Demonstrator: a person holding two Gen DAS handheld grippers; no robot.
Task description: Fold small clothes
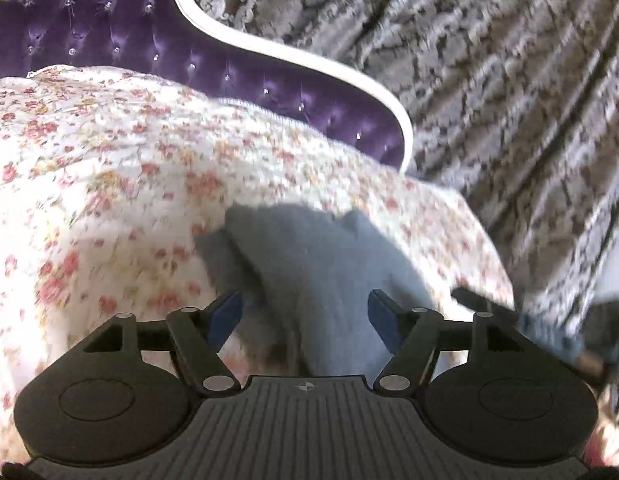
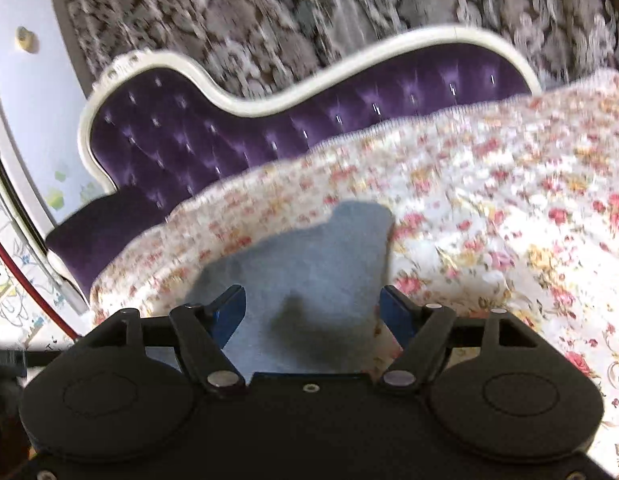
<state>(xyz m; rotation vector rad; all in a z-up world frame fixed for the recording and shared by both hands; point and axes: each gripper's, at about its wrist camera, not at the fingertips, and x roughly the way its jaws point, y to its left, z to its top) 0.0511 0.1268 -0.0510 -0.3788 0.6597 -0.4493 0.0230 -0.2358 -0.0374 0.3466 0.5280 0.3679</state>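
A small light-blue garment [image 1: 309,264] lies on a floral bedspread [image 1: 109,152]. In the left wrist view it runs between the fingers of my left gripper [image 1: 305,312], whose blue pads stand wide apart, so it is open. In the right wrist view the same garment [image 2: 309,264] lies flat between the blue pads of my right gripper [image 2: 311,308], also wide apart and open. The right gripper also shows at the right edge of the left wrist view [image 1: 549,320]. Both views are blurred by motion.
A purple tufted headboard with a white frame [image 2: 269,120] rises behind the bed. Grey patterned wallpaper [image 1: 489,60] is beyond it. At the left of the right wrist view are a white cupboard door with a knob [image 2: 25,40] and a red cable [image 2: 25,272].
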